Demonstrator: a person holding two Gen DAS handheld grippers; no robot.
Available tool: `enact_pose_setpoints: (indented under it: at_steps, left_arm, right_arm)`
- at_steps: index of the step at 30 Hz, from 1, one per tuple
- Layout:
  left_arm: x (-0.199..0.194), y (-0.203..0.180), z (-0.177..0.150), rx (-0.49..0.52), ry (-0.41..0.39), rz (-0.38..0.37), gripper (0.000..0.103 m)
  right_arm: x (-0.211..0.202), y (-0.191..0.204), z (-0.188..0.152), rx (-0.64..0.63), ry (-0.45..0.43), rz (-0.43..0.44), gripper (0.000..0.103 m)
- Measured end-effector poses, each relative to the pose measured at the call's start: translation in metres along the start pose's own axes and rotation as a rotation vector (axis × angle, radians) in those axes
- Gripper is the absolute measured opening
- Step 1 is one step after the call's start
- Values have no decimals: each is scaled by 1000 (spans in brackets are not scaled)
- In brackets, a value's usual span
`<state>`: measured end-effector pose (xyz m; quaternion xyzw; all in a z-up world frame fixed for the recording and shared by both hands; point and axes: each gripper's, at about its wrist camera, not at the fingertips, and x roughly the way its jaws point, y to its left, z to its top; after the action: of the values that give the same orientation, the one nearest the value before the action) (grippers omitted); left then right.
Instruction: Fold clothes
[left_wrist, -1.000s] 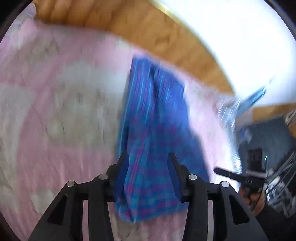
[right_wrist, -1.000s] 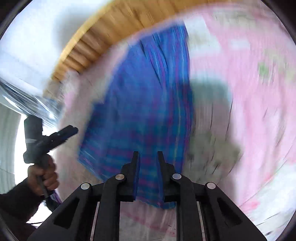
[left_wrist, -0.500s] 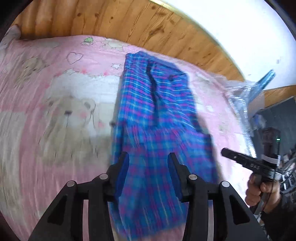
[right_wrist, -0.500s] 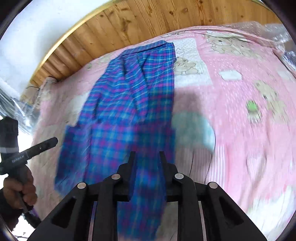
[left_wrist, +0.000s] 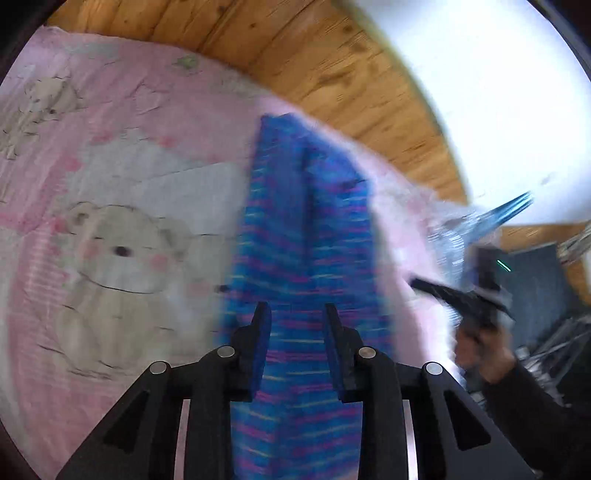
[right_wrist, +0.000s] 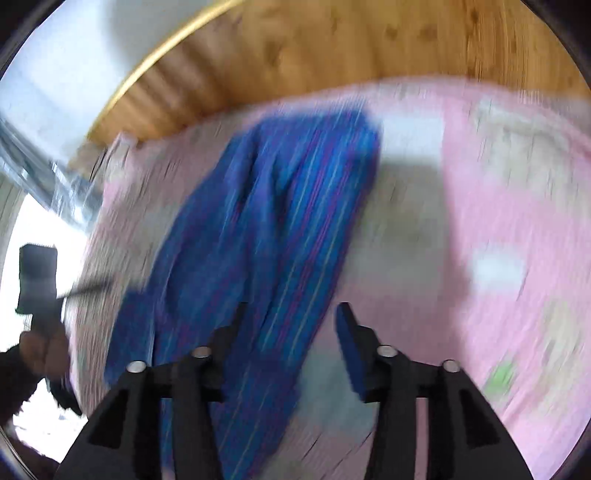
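A blue and magenta plaid garment (left_wrist: 306, 240) lies lengthwise on the pink bed, running from the wooden headboard toward me. My left gripper (left_wrist: 297, 325) hovers over its near end, fingers apart, with the cloth showing between them; whether it touches is lost in blur. In the right wrist view the same garment (right_wrist: 266, 221) lies left of centre. My right gripper (right_wrist: 291, 321) stands wide open over its right edge, holding nothing. Each view shows the other gripper at its edge, the right one (left_wrist: 454, 295) in a hand (left_wrist: 480, 347).
A pink bedsheet (left_wrist: 110, 184) printed with teddy bears covers the bed. A wooden headboard (left_wrist: 295, 55) runs along the far side below a white wall. Crinkled clear plastic (left_wrist: 454, 236) and dark equipment sit past the bed's right edge.
My right gripper, nearly shut before, has opened wide and moved toward the garment's right edge. The left gripper's fingers have drawn slightly closer. Both views are blurred by motion.
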<state>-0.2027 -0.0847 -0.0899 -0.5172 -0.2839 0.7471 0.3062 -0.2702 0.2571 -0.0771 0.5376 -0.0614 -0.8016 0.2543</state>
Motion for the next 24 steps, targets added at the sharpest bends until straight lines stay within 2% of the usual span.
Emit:
enact_pose_setpoints:
  at_steps: [1,2,4,5,6,7,10,11,12,13,14,17,20,22,24]
  left_arm:
    - [8,-1,-5,4,22,1,30]
    - [17,-2,-10,10,45,10,30]
    - [43,20,-18,-40,104,129,30]
    - [56,32,-22,-68,133,191,27]
    - [56,42,-23,-105,89,192,9]
    - [56,50,-23,-148,75,165,9]
    - [60,53,-19,-163,86,173,9]
    - [62,54,-17,-167,90,177,9]
    - [63,55,-16,-170,94,181,9]
    - [65,56,-15,-170,98,183,9]
    - [67,58,-14,-166,101,182,9]
    - [72,67,-12,-200,93,148,9]
    - [74,72,-12,-233,88,122,9]
    - [73,71,-13,-254,85,109,9]
    - [69,72,-14,-285,74,80,10]
  right_arm:
    - [5,-9,23,5,-17,-14,66]
    - [18,-17,46,10,-20,-35,69]
    - [44,-35,92,21,-25,-75,70]
    - [57,-42,110,24,-21,-92,70]
    - [70,-47,121,25,-6,-103,70]
    - [83,-50,130,21,7,-113,70]
    - [120,-54,149,-16,45,-135,70]
    - [128,-52,153,-40,50,-139,67]
    - [130,-46,153,-81,42,-138,55]
    - [131,-39,152,-122,34,-138,12]
    - [129,-32,151,-160,18,-143,8]
    - [104,-7,142,-235,-56,-138,7]
    - [48,31,121,-307,-174,-89,6]
    - [-3,68,90,-371,-246,-49,6]
    - [-55,108,43,-437,-296,-13,6]
